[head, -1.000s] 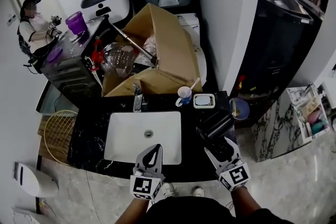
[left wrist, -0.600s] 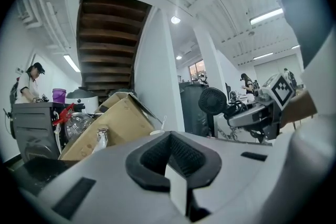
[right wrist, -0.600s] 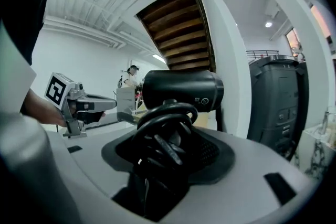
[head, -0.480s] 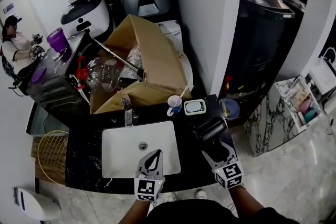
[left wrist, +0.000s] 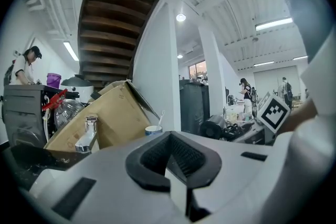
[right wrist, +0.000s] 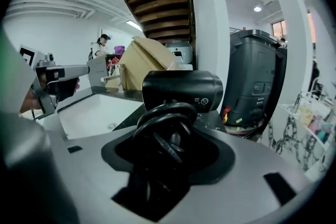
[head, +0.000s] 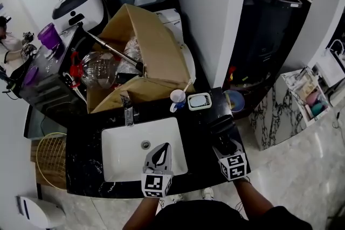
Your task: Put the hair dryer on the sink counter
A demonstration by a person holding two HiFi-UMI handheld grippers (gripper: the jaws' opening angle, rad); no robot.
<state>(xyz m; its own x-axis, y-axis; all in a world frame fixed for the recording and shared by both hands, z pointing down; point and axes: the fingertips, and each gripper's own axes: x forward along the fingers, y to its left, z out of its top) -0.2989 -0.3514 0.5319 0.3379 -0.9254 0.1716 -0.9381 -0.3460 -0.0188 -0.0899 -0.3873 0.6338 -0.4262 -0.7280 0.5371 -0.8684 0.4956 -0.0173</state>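
Over the last second the right gripper [head: 226, 140] has drawn the hair dryer [head: 221, 125] nearer, away from the blue bowl [head: 235, 99]. It is now low over the sink counter [head: 200, 163], right of the basin [head: 124, 153]. Jaws stand wide but clamped on handle and coiled cord; contact with the counter cannot be told, so set-down looks close, not done. Left gripper [head: 159, 152] hangs over the basin's near edge, jaws together, holding nothing. Cardboard box [head: 156, 56], far side, holds a clear jug [head: 99, 68]; cup [head: 177, 97] holds a stick-like item.
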